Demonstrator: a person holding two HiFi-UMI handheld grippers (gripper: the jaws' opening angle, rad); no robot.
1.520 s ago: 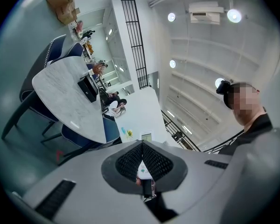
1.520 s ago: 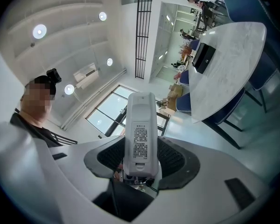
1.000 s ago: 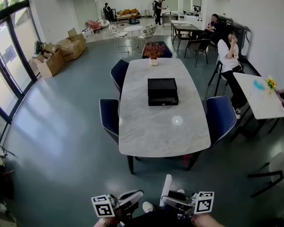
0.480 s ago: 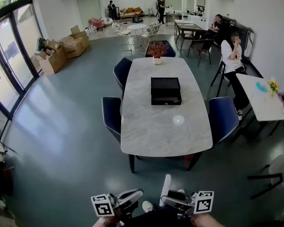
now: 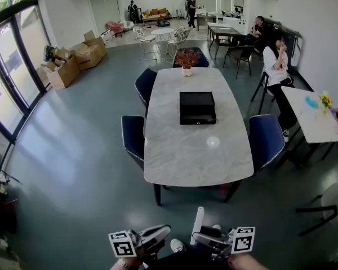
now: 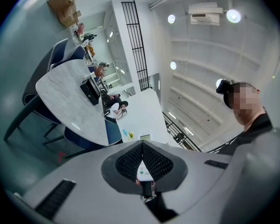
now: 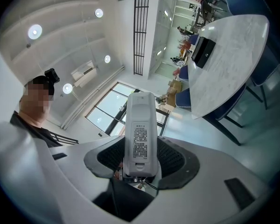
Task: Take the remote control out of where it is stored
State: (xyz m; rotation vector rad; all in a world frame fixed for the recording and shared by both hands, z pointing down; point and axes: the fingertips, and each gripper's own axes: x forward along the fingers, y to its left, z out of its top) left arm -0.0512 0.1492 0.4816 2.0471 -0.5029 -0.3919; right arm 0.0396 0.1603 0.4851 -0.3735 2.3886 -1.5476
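Observation:
A white remote control (image 7: pixel 141 134) stands upright in my right gripper (image 7: pixel 141 158), which is shut on its lower end; the labelled back of the remote faces the camera. In the head view the remote (image 5: pixel 198 224) sticks up at the bottom edge, close to my body, from the right gripper (image 5: pixel 200 238). My left gripper (image 5: pixel 162 233) is beside it, apart from it, with its jaws together (image 6: pixel 142 158); a white sliver with buttons shows in the gap at their base. A black drawer box (image 5: pixel 197 107) sits shut on the marble table (image 5: pixel 197 156), far ahead of both grippers.
Blue chairs (image 5: pixel 132 139) (image 5: pixel 266 138) stand around the table, and a potted plant (image 5: pixel 186 59) is at its far end. A seated person (image 5: pixel 274 66) and a small white table (image 5: pixel 311 114) are at the right. Cardboard boxes (image 5: pixel 73 61) lie at the far left.
The table and black box have slid slightly down and right in the head view. Both grippers and the remote keep their places.

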